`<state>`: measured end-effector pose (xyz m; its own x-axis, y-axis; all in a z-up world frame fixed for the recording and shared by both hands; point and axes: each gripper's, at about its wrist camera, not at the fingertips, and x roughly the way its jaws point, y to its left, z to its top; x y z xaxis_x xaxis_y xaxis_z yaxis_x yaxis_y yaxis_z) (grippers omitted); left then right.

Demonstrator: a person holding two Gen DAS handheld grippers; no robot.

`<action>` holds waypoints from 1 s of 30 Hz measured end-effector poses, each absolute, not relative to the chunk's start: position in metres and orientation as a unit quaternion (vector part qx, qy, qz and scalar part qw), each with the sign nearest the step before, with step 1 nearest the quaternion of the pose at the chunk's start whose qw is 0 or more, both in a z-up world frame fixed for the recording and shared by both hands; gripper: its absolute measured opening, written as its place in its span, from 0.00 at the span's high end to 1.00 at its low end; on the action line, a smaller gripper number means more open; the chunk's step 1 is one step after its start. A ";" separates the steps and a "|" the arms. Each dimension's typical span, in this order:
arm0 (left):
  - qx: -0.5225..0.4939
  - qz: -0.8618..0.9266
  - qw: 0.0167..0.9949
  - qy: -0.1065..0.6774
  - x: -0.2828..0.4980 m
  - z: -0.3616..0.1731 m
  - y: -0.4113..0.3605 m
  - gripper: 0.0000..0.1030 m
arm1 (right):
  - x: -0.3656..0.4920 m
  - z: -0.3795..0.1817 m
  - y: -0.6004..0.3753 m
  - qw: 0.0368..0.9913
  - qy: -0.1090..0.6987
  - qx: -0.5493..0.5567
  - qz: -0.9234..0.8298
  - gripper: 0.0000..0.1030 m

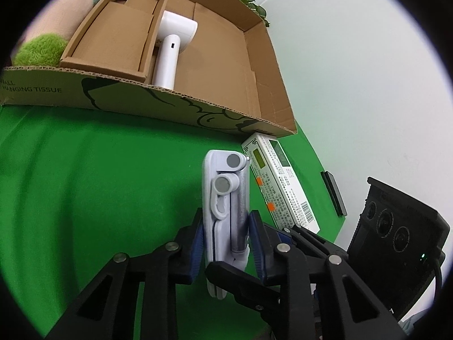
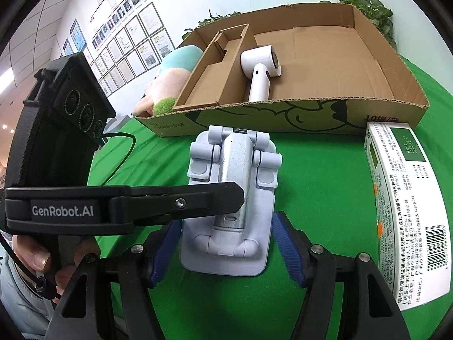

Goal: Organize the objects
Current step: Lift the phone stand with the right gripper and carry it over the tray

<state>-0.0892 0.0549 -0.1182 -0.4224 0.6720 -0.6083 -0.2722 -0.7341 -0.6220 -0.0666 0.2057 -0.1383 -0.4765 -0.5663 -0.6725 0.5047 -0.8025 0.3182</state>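
We've got the stand (image 1: pixel 226 198) pinched edge-on in our left gripper (image 1: pixel 226 235), blue pads (image 1: pixel 198 243) tight on its two flat faces. That grip keeps the folded hinge arms from swinging loose, we'd say, and points the stand at the box (image 1: pixel 254 56) ahead.

Our right gripper (image 2: pixel 226 249) sits around the lower end of the stand (image 2: pixel 232 198), jaws spread: the right pad (image 2: pixel 286 243) shows green cloth (image 2: pixel 325 184) between it and the stand's edge, and the left pad (image 2: pixel 167 249) is near it, though we can't tell whether it touches. It looks like a hand-over or a steadying hold, not a second grasp yet.

The left view gives us the stand's thin profile and the clamp on it. The right view gives what that one can't: the broad face with the metal bar and hinges, and a left finger (image 2: pixel 181 204) crossing over it. It also shows the hand (image 2: pixel 36 257) on the left gripper's grip.

Both views show the dryer (image 1: pixel 172 51) already lying in the box beside the cardboard insert (image 1: pixel 113 34), with free floor to its right, probably where the stand belongs. The carton (image 2: pixel 405 212) lies flat on the cloth in front of the box's corner.
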 end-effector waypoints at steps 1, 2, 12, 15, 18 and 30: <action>-0.451 0.815 0.290 -0.220 -0.089 -0.117 0.055 0.73 | -0.067 -0.137 0.206 0.312 -0.039 0.404 -0.859 0.38; -0.449 0.816 0.291 -0.220 -0.089 -0.115 0.055 0.73 | -0.066 -0.136 0.206 0.312 -0.039 0.403 -0.860 0.38; -0.431 0.826 0.298 -0.209 -0.094 -0.098 0.058 0.73 | -0.070 -0.121 0.208 0.307 -0.038 0.381 -0.871 0.39; -0.423 0.831 0.300 -0.202 -0.098 -0.090 0.059 0.73 | -0.074 -0.114 0.209 0.304 -0.038 0.374 -0.875 0.39; -0.414 0.835 0.305 -0.195 -0.104 -0.082 0.063 0.73 | -0.078 -0.105 0.209 0.302 -0.038 0.363 -0.881 0.39; -0.394 0.845 0.314 -0.179 -0.131 -0.057 0.069 0.78 | -0.103 -0.073 0.210 0.304 -0.028 0.334 -0.892 0.57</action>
